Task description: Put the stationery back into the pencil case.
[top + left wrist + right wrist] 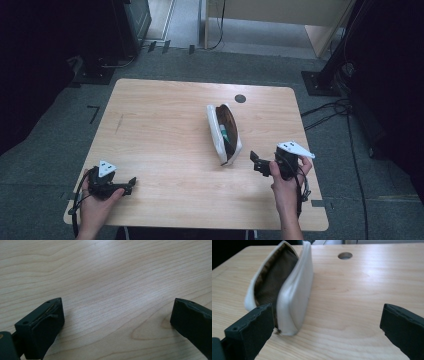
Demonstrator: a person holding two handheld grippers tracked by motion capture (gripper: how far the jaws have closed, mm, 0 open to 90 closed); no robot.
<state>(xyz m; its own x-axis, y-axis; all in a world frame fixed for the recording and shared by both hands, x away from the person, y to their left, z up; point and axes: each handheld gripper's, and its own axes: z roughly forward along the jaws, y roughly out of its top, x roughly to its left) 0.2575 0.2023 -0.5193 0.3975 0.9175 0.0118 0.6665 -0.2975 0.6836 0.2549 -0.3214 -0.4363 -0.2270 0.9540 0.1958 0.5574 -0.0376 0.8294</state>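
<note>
Roughly lengthwise front-to-back lay the open white pouch [224,133], bare table [160,130] all around; right gripper [256,162] near its front end and left gripper [131,184] both gaped, empty.

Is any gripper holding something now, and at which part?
Nothing is held: left gripper and right gripper are open, the white pouch lying free.

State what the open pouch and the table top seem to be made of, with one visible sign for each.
Pouch: white shell, probably faux leather or vinyl, smooth with a soft sheen; brown lining looks like woven fabric, matte with a fine weave. Table top: pale wood or wood-look laminate, showing flowing grain lines and a satin glare.
</note>
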